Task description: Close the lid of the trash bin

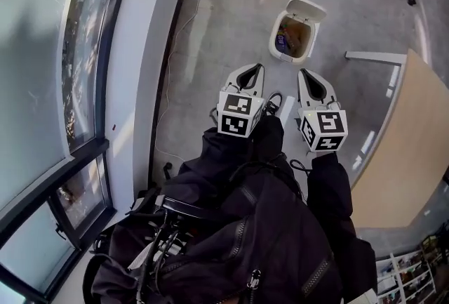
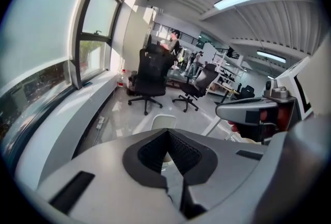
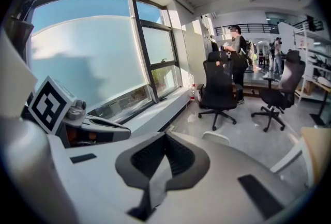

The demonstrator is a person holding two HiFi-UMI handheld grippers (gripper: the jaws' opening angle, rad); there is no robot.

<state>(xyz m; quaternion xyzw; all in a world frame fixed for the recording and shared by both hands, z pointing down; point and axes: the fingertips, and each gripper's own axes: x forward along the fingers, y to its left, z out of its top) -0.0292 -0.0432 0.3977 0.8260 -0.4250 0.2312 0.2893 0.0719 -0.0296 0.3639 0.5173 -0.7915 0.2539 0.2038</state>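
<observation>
Window: running along the left. Left hand-held gripper: hovering above the floor, jaws lying together, gripping nothing. Bin: standing on the floor ahead, well apart from both grippers, holding trash. Its lid is standing open at the far edge; probably a light, stiff plastic flap, best pushed at its top edge, not pinched. Right hand-held gripper: jaws likewise meeting, empty. Tabletop: lying at right.

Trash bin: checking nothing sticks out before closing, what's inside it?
The open trash bin holds brownish rubbish and something purple-blue; whatever lies beneath is covered.
</observation>
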